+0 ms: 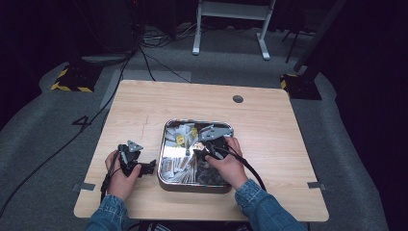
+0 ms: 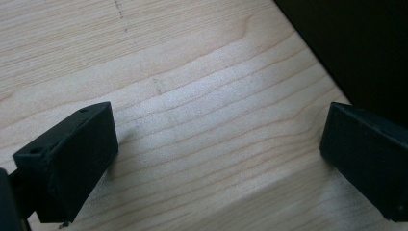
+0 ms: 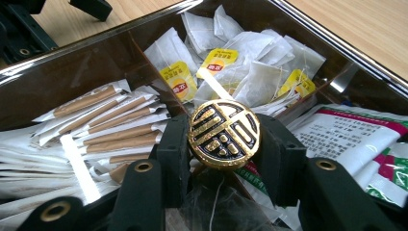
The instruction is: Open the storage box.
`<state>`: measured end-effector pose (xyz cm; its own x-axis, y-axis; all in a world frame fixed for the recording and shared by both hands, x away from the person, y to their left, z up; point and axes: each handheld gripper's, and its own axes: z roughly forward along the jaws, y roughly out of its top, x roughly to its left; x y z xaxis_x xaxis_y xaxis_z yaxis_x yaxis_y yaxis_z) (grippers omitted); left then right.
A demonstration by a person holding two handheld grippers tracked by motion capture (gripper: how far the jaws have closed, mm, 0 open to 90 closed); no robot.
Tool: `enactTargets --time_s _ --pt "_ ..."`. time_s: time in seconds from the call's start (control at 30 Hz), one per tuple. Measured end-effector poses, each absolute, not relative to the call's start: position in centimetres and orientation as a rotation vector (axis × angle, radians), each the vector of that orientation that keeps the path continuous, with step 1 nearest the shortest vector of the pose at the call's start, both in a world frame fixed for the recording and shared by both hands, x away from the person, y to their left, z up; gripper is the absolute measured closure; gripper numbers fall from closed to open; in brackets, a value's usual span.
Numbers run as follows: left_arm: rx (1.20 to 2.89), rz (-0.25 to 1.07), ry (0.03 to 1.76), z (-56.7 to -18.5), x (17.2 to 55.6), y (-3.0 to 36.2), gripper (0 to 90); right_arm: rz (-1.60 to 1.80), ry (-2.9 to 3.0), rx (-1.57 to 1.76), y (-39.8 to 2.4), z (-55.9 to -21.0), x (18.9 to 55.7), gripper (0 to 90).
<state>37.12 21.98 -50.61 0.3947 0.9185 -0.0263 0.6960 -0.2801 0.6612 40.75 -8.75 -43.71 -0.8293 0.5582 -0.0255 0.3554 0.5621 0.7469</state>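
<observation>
1. While my right gripper point(image 3: 223, 139) sits inside the metal tray point(image 1: 166, 126), its jaws pinch a round gold-and-black medallion point(image 3: 224, 134) from both sides; pads touch its rim.
2. I see the medallion upright, face toward the camera, raised just above the tray's contents near the middle where the dividers meet.
3. Right gripper in the high view point(image 1: 211, 144): over the tray's centre, right hand point(image 1: 230, 166) behind it, cable trailing back toward the sleeve.
4. Behind the medallion I get a compartment of white tea bags with yellow tags point(image 3: 240, 67); I can't read the print.
5. Beside it on one side: paper stick sachets point(image 3: 103, 125), brown strips, stacked flat in their own compartment.
6. Other side: printed packets with green and red edges point(image 3: 356, 139), lying flat.
7. My left gripper point(image 1: 134, 161) rests on the wooden table point(image 1: 144, 103) just beside the tray's left wall, not touching it as far as I can tell.
8. Left gripper view: jaws spread wide over bare wood point(image 2: 216, 120), nothing between them.
</observation>
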Motion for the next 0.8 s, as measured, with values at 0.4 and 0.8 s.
enactTargets --time_s 0.4,0.8 --pt "2.067 0.488 1.374 -50.6 37.2 21.9 0.0 1.235 2.456 0.808 -11.2 -40.7 40.8 59.1" --pt "2.067 0.488 1.374 -50.6 37.2 21.9 0.0 1.226 2.362 0.895 -16.1 -38.4 41.3 59.1"
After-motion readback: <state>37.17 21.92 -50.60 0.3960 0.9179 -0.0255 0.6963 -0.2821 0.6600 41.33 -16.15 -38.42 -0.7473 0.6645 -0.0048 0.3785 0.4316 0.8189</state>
